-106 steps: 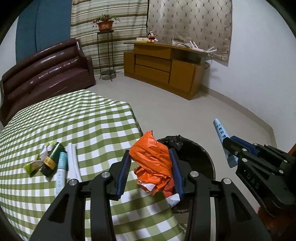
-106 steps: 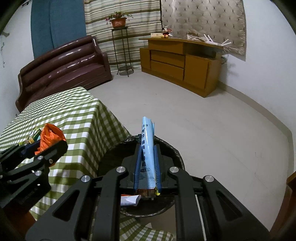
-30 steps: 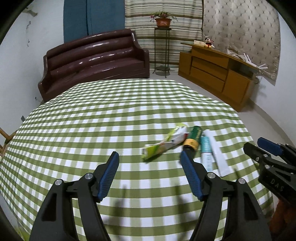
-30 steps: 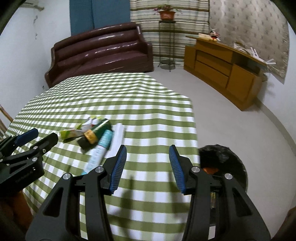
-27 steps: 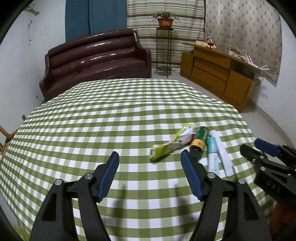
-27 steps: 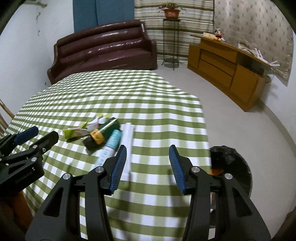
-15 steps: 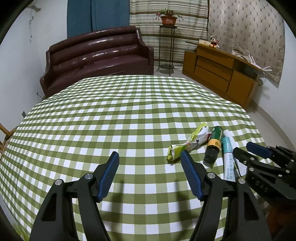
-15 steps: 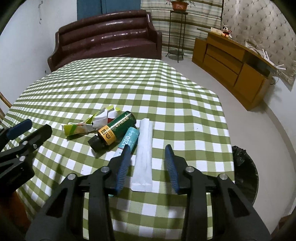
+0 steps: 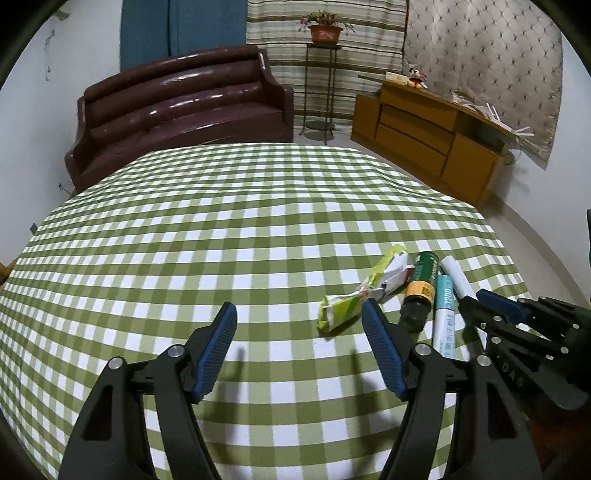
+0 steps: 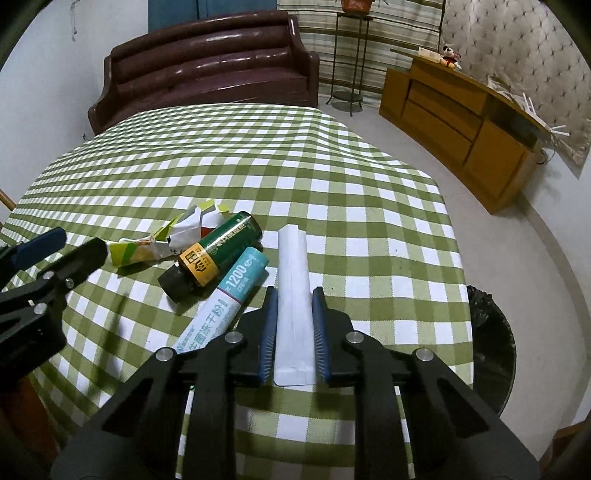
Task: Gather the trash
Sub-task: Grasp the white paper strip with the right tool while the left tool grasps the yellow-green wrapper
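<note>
4 pieces of trash lie together on the checked tablecloth [image 10: 369,192]: 1 white packet [image 10: 294,295], 1 teal tube [image 10: 229,295], 1 green bottle [image 10: 214,254] and 1 crumpled wrapper [image 10: 162,240]. The right gripper [image 10: 293,332] has just been closing, its 2 pads now pressing the white packet between them, the tube just left of it. The left gripper [image 9: 301,350] hangs open and empty, the wrapper just ahead of its right finger; 1 black bin [image 10: 491,350] stands right of the right gripper.

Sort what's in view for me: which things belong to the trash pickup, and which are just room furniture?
Job:
white packet, right gripper has just closed on it
teal-white tube
green bottle
crumpled green wrapper, ahead of the open left gripper
black bin beside the table

Just there:
brown sofa
wooden cabinet
potted plant
</note>
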The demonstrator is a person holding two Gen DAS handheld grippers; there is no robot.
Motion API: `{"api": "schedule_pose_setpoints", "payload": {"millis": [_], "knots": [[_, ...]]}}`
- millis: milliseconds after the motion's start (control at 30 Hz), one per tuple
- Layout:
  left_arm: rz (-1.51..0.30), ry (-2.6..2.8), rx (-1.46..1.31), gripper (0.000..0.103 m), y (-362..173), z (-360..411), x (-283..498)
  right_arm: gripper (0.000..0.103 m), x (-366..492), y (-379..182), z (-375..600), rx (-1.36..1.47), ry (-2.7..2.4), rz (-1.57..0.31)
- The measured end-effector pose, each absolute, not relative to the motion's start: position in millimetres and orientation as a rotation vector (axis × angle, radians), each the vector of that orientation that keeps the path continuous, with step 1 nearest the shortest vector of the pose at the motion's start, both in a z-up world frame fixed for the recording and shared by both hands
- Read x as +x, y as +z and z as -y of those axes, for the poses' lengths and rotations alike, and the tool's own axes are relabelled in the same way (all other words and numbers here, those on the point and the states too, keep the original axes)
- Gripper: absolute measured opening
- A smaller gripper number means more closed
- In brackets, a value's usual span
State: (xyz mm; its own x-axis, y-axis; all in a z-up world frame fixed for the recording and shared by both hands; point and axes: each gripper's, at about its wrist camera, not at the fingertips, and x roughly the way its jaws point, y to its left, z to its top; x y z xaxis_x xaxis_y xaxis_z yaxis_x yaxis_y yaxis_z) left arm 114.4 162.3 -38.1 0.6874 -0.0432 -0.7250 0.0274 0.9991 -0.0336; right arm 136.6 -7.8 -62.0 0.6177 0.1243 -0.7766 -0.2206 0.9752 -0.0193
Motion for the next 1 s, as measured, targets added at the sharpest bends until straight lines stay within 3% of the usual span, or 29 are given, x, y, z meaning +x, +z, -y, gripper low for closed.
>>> {"api": "schedule_pose_setpoints", "payload": {"millis": [533, 733, 900, 1000], "knots": [[-0.890, -0.124, 0.043, 0.069, -50, -141, 149, 0.018, 137, -54, 34, -0.062, 0.211, -0.876], [-0.936, -0.174, 0.056, 0.043, -56, -131, 154, 0.019, 137, -55, 38, -0.054, 0.214, -0.881], [-0.929, -0.196, 0.061, 0.029, -58, -128, 152, 0.019, 134, -57, 40, -0.050, 0.215, -0.883], [-0.926, -0.203, 0.069, 0.027, -58, -125, 148, 0.019, 132, -58, 43, -0.048, 0.212, -0.879]]}}
